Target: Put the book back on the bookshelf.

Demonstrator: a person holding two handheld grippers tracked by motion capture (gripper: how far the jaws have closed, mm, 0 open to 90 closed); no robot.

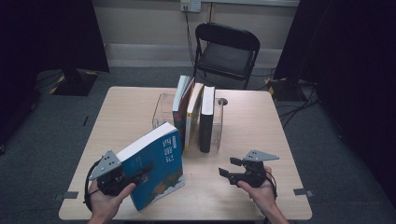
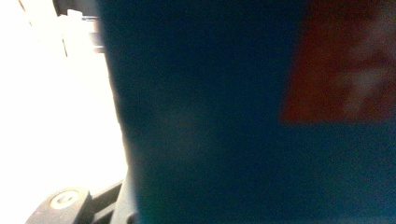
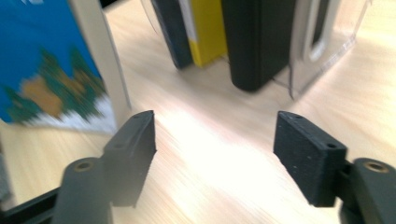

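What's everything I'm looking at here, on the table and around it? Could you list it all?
Blue book: one, blue cover with white page edges, tilted at the table's front left, gripped by the left gripper.
Standing books: three, one bluish, one yellow and white, one black, upright in the clear holder.
Clear holder: one, transparent, at the middle back of the table.
Table: one, light wood.
Folding chair: one, black, behind the table.
Wall socket: one, pale, on the back wall.
Left gripper: one, black, closed on the blue book.
Right gripper: one, black, jaws open with nothing between them, front right.
Hands: two, at the near edge.
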